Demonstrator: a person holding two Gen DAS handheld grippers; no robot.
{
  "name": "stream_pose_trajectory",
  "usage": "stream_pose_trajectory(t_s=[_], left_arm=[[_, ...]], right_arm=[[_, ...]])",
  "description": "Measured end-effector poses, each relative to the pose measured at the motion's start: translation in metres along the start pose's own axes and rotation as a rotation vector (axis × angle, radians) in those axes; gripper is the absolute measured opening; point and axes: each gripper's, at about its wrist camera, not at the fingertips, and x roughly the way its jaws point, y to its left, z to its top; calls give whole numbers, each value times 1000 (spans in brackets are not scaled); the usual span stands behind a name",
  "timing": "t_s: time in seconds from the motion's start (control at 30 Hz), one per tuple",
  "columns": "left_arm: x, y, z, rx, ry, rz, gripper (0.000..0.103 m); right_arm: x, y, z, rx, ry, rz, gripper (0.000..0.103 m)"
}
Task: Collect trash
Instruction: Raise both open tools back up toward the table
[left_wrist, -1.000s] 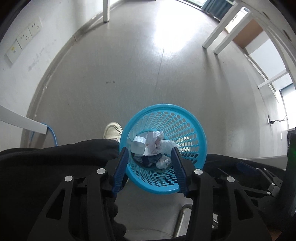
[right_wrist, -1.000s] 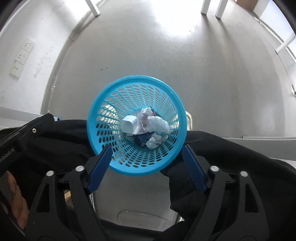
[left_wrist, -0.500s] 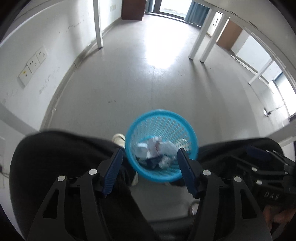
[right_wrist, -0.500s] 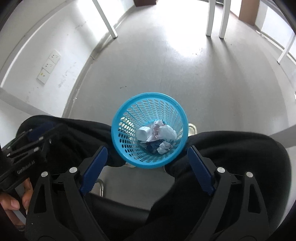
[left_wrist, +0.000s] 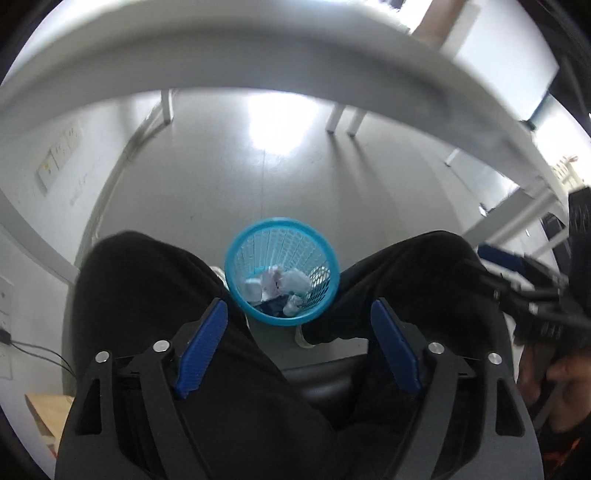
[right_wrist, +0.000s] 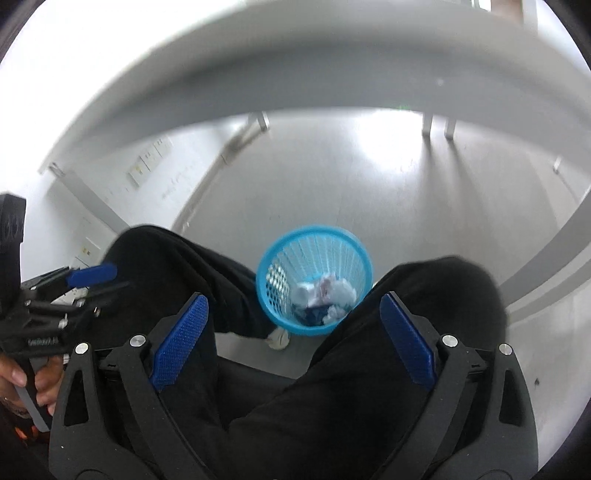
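So we're sitting on a chair (left_wrist: 325, 373) with the blue bin (left_wrist: 282, 271) on the floor (left_wrist: 258, 177) between our knees, and both tools are up high over our lap, looking down at it. The left gripper (left_wrist: 297, 345) is spread wide with nothing between its blue pads (left_wrist: 201, 343). Same for the right gripper (right_wrist: 295, 341): jaws wide apart, holding nothing. We'd call this the gap between drops. The bin already has crumpled paper (left_wrist: 280, 282) and something dark at the bottom, so part of the collecting looks done, and neither hand is carrying a piece right now.

Where the bin sits relative to the jaws: well below and ahead of both, centred between the left pads in the left view, a bit right of centre in the right view (right_wrist: 314, 284). Nothing is touching it except maybe our legs (left_wrist: 155, 295) pressing in from both sides. Both views are motion-blurred, so we can't tell if the legs actually touch the rim.

Next move, as we see it, is finding more trash. The white table edge (left_wrist: 258, 66) arcs right above, and none of its top shows here, so we'd need to swing the grippers up and over it to look, keeping them clear of that edge.
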Motion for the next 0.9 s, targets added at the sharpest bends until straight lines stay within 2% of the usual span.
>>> stream_pose_trajectory(t_s=[0.1, 0.17, 0.33, 0.53, 0.73, 0.83, 0.9], left_arm=[[-30, -6, -1, 25, -81, -21, 93], [-46, -10, 2, 41, -131, -22, 96], [-78, -26, 21, 113, -234, 4, 97], [-97, -34, 62, 117, -315, -9, 97], [-98, -48, 111, 134, -365, -6, 97], [-88, -55, 133, 143, -362, -8, 97], [-79, -57, 148, 143, -344, -9, 97]], right_arm=[[-37, 9, 3, -34, -88, 14, 91], [-62, 16, 9, -54, -153, 11, 93], [-119, 22, 37, -77, -308, -11, 94], [-149, 16, 88, -47, -412, -18, 94], [-139, 1, 149, -34, -429, -28, 94], [-126, -8, 176, -21, -409, -32, 94], [-114, -15, 197, 2, -362, -5, 94]])
